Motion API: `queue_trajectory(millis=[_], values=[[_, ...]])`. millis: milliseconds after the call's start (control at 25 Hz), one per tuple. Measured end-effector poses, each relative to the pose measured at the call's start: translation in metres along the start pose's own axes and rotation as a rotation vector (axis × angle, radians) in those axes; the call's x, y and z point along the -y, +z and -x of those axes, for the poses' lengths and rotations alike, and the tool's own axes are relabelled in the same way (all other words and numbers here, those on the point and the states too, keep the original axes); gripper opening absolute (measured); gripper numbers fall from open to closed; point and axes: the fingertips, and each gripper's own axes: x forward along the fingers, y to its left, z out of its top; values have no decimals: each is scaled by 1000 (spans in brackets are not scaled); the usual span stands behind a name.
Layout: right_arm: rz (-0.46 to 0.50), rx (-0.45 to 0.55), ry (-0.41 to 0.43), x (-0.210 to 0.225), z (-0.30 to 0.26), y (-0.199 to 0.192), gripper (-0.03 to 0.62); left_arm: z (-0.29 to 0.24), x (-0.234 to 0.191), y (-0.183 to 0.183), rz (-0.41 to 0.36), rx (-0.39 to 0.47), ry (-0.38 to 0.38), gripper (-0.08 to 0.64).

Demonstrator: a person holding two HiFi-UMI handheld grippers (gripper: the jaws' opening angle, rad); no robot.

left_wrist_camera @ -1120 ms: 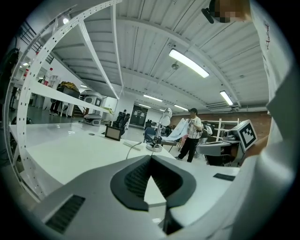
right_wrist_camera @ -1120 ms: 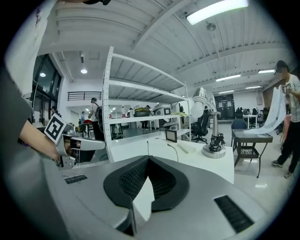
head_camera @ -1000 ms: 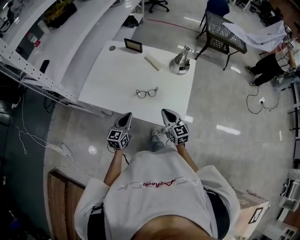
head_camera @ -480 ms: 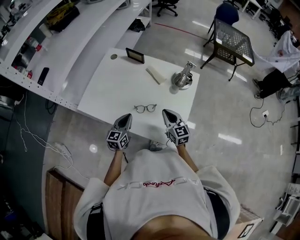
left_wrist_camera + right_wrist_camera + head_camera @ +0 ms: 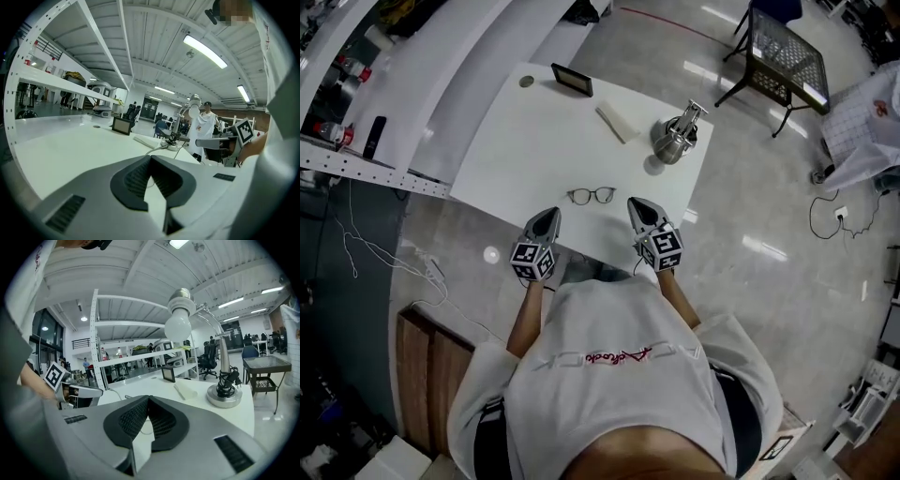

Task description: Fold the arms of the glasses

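2 tools are held side by side over the near edge of the white worktop (image 5: pixel 516 141), each in one of the person's hands. The left tool (image 5: pixel 550 217) has its jaws pressed together with nothing between them; its own view shows the ribbed dark pads (image 5: pixel 138 180) meeting along 1 line. The right tool (image 5: pixel 635 203) is likewise fully closed and empty, its pads (image 5: pixel 133 420) touching in the right gripper view. Both point toward the far edge of the worktop and tilt slightly down.

The glasses (image 5: pixel 592 195) lie on the worktop near its near edge, about midway along it, just beyond the 2 tool tips and between them. Neither tool touches the frame. From the head view the lenses show as 2 dark rings side by side; the arms are too thin there to tell how they lie.

Toward the far right corner of the worktop stands a metal desk lamp (image 5: pixel 675 141), its round base and coiled cord clear in the right gripper view (image 5: pixel 224 394). Left of the lamp lies a pale flat block (image 5: pixel 618 123). A small dark-framed screen (image 5: pixel 572 80) stands at the far edge, with a small round disc (image 5: pixel 526 82) beside it by the far left corner.
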Motion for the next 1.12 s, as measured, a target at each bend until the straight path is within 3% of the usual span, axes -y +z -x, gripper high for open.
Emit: queue_trajectory(millis=[320,720,840,1000,1120], values=[[-64,-49,43,-11,-3,-19,-3,-11,-9,-24,16,-75,-40,25],[35,-220,23,4,-21,-54,-3,-35,-30,-36,-224,-228,-126,25],[200,-324,31,9,-28,-70,-3,-43,-33,-51,-332,-308,-181,25],[561,-485,117,7,-31,-94,-3,-51,-32,-67,-579,-415,-265,25],[712,-537,168,7,-38,-103,-3,-59,-34,-69,-715,-449,-279,25]])
